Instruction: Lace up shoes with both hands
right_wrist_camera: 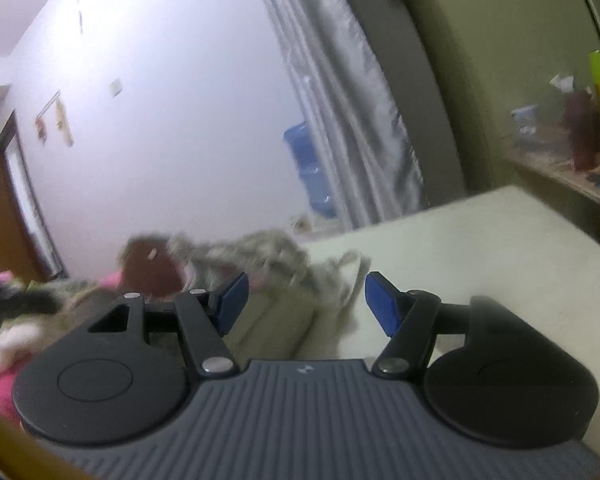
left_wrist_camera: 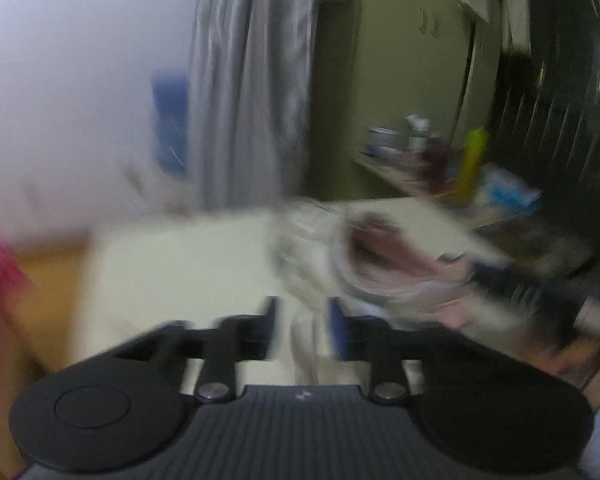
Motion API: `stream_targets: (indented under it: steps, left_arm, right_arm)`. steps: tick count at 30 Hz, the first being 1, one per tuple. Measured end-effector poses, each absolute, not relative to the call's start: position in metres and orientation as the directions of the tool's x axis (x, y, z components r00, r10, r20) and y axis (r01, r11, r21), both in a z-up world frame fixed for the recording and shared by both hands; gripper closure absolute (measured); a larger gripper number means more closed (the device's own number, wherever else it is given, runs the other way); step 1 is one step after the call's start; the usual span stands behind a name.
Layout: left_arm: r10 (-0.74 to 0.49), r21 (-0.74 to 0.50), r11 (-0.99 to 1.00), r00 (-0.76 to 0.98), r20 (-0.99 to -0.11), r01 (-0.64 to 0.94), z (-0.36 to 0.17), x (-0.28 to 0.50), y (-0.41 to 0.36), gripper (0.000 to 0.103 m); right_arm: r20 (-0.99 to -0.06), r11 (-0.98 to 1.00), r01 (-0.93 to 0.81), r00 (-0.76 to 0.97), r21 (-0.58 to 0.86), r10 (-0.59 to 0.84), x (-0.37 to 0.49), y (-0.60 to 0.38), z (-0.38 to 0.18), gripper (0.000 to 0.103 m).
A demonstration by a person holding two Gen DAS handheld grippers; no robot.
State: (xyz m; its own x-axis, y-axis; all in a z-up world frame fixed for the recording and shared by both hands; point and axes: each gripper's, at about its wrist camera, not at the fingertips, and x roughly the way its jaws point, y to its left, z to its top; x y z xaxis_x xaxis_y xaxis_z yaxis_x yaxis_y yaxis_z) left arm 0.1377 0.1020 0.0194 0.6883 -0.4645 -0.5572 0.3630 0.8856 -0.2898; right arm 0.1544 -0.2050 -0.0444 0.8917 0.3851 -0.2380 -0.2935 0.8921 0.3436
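Shoe [left_wrist_camera: 340,256] lacing, both jaws parted.
Left gripper [left_wrist_camera: 304,328] straddles a loose lace [left_wrist_camera: 306,344], unpinched; right gripper [right_wrist_camera: 304,304] gapes wide, likely ready to catch it.

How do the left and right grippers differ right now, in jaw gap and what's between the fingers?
The left gripper has a narrower gap than the right gripper. A blurred white strand, likely the lace, runs between the left fingers; the right's hold nothing, with the shoe beyond them. Both are open, over the white table.
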Motion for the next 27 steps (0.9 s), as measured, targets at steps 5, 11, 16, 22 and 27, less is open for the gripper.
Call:
stream_targets:
  steps: [5,11,16,22,27]
  left_arm:
    - [-0.601,-0.670,0.709,0.685,-0.412,0.220,-0.022,0.112,0.152,0.046]
    - [-0.464,-0.849,0.528,0.848,-0.257,0.031,-0.074,0.051,0.213,0.045]
    - [-0.409,-0.750,0.658,0.869,-0.279,0.069,-0.076,0.038,0.186,0.045]
    - [-0.160,-0.354,0.935,0.900,-0.406,0.007,-0.072,0.049,0.111,0.053]
    - [-0.099,-0.238,0.971,0.921,-0.377,0.007,-0.073,0.049,0.086,0.055]
  right_arm:
    - [-0.239,0.888,-0.292,0.890,0.354,0.388,0.119,-0.224,-0.034,0.038]
    - [-0.292,0.919,-0.242,0.896,0.311,0.335,0.113,-0.216,0.010,0.036]
    - [-0.271,0.927,-0.286,0.898,0.243,0.348,0.125,-0.179,0.034,0.035]
    - [-0.306,0.962,-0.264,0.912,0.069,0.272,0.157,-0.131,0.034,0.035]
    - [-0.340,0.965,-0.264,0.906,0.010,0.251,0.164,-0.116,0.023,0.035]
